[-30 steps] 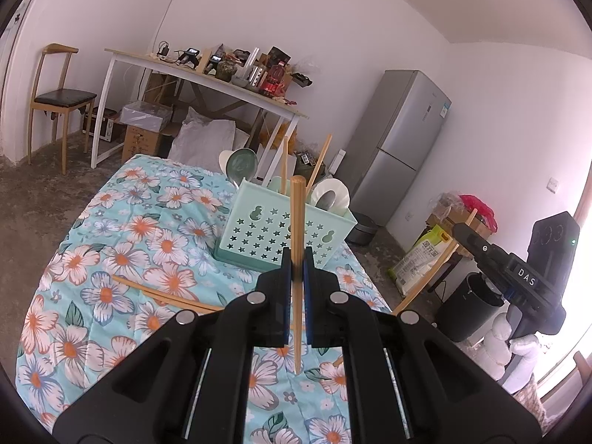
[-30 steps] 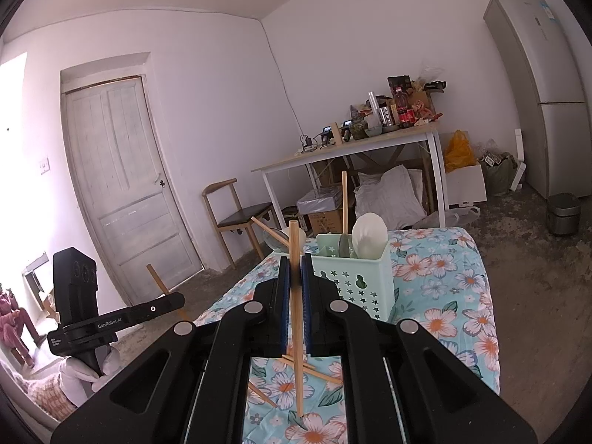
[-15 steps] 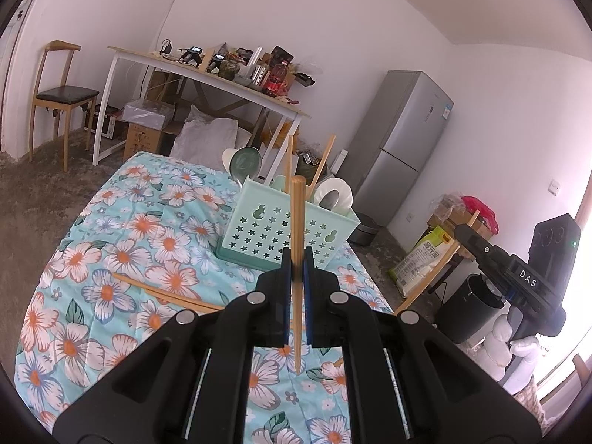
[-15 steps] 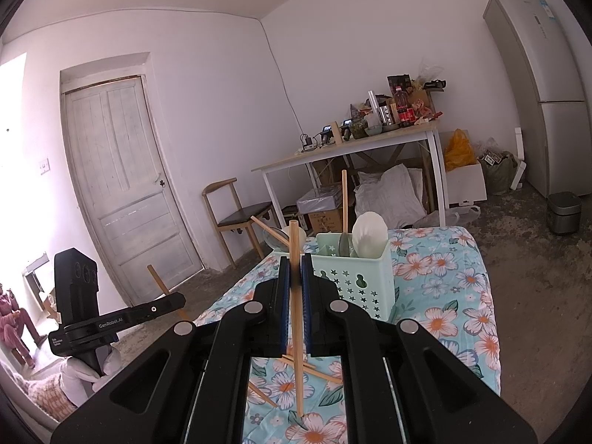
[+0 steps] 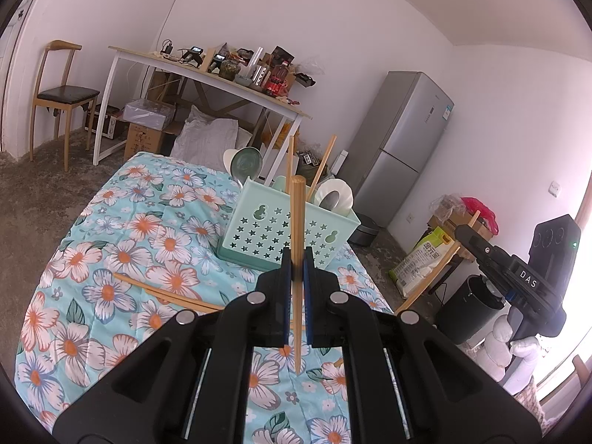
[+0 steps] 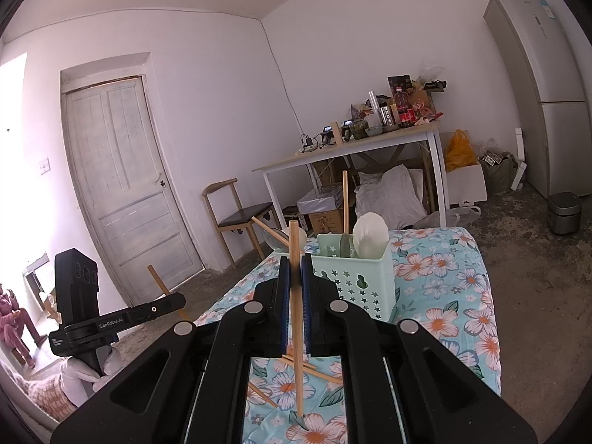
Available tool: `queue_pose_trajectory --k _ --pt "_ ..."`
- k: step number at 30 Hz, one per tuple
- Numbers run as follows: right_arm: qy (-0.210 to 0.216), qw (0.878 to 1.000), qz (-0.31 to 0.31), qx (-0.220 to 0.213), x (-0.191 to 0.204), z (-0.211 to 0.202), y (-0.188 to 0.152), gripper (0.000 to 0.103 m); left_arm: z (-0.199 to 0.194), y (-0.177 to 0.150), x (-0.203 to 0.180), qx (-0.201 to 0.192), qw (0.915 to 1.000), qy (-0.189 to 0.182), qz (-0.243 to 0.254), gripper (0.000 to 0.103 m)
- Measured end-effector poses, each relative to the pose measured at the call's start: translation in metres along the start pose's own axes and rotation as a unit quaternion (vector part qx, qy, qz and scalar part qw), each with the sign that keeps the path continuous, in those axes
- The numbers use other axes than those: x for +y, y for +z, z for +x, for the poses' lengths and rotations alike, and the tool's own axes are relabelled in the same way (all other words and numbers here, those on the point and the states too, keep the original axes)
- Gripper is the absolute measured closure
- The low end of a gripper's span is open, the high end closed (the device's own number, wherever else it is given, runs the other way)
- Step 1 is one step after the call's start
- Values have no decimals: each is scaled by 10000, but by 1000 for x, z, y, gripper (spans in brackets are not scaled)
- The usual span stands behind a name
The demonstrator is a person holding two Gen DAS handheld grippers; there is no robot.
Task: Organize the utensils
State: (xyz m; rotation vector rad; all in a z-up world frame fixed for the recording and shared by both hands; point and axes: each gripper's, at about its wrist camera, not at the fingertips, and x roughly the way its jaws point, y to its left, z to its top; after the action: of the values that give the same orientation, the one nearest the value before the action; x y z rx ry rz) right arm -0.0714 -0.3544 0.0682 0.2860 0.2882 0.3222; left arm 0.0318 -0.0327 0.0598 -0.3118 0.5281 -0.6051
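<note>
Chopsticks are held, one in each gripper. The left gripper [image 5: 296,270] is pinched tight on an upright chopstick [image 5: 298,229], just in front of the green basket [image 5: 273,233]. The right gripper [image 6: 295,277] is pinched tight on another upright chopstick [image 6: 295,296], right beside the same basket [image 6: 355,285]. The basket sits near the far edge of the flowery table [image 5: 122,244]. Spoons [image 5: 335,194] and more chopsticks [image 5: 322,164] stand inside it. Loose chopsticks [image 5: 162,290] lie flat on the cloth in front of the basket. To the left of the basket the cloth is bare out to the table's edge. Behind the basket is a white desk [image 5: 207,74], and a fridge [image 5: 399,148] stands to its right.
</note>
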Motion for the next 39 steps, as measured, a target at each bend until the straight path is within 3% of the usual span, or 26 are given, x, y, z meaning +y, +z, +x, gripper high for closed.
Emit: queue_pose_trajectory --k 27,39 --pt "7 10000 5 -54 1 0 1 97 2 1 2 -25 9999 -111 -103 98" --pt "18 9999 13 -165 1 -6 3 97 -2 24 -5 -319 9990 -283 -103 98"
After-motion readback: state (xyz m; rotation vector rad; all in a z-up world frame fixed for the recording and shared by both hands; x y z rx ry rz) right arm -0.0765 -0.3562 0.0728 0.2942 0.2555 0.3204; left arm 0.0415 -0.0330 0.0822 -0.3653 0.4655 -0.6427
